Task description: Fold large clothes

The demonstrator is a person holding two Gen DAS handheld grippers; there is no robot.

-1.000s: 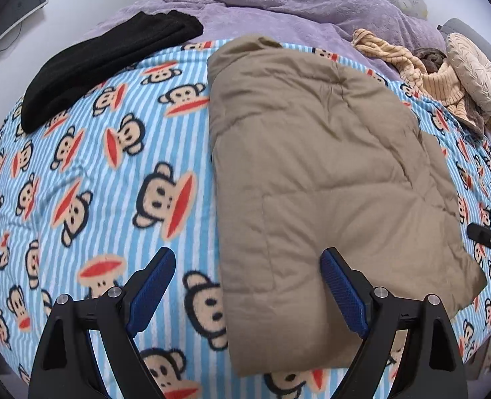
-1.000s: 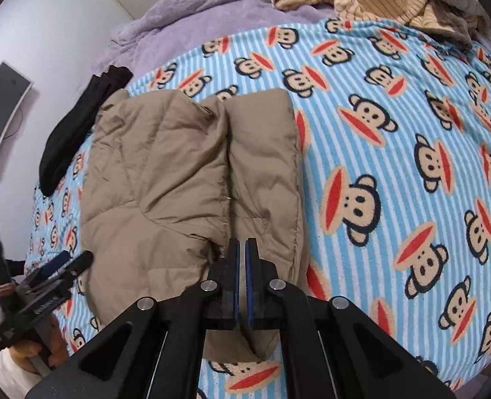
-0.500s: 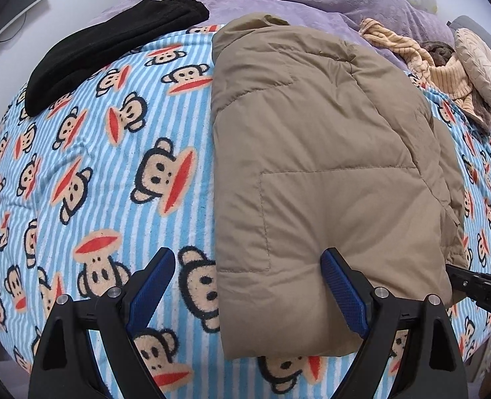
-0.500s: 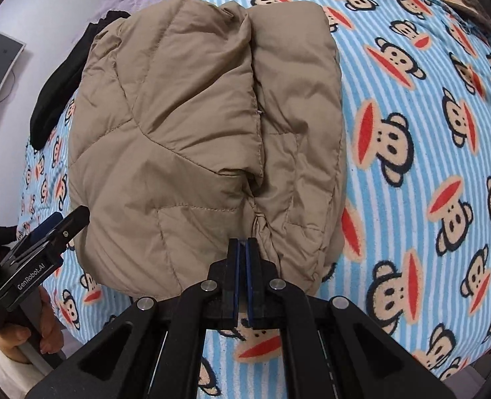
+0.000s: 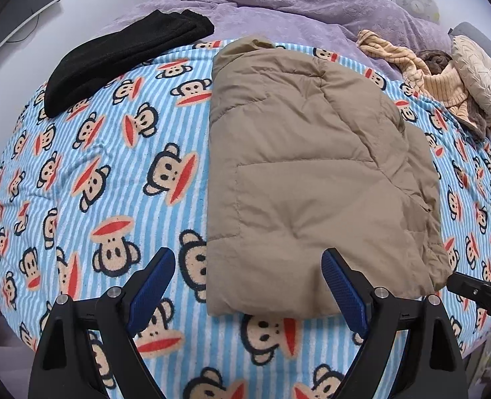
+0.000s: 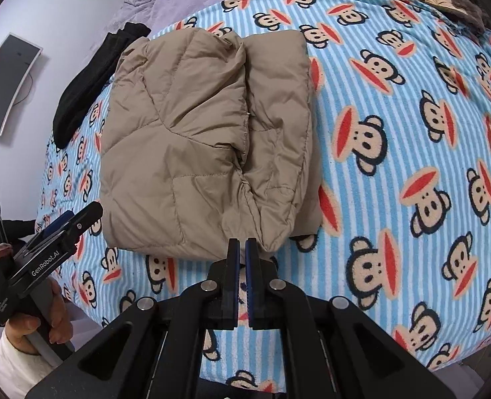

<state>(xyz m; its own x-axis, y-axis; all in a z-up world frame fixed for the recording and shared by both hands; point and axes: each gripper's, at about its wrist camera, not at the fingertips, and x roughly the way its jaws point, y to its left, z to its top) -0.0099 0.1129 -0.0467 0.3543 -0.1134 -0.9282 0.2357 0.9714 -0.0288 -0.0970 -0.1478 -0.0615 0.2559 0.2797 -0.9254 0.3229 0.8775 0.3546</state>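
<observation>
Now, jacket: the tan puffy jacket lies folded into a thick bundle on the monkey-print blanket, its long axis running straight away from you toward the purple bedding.
Jacket from the left gripper: directly ahead and slightly right of your left gripper; the near short edge sits just beyond the fingertips, with the jacket's left edge falling between the two blue pads.
Left gripper state: jaws spread wide, holding nothing, hovering over the blanket just short of the jacket.
Jacket from the right gripper: ahead and a little left of your right gripper; the near right corner of the jacket is just beyond the fingertips, apparently not touching.
Right gripper state: jaws nearly together with a thin gap, nothing visibly between them.
Nearer hand: both sit at the near edge; the right one looks marginally closer to cloth.
Hand pose: your left hand grips its handle low, left of the jacket, fingers pointed up the bed.
Judgement: the lengthwise folds look done; a fold from the near edge away along the long axis likely remains.
Other clothes: a black garment lies beyond the jacket's far left corner, well apart.
</observation>
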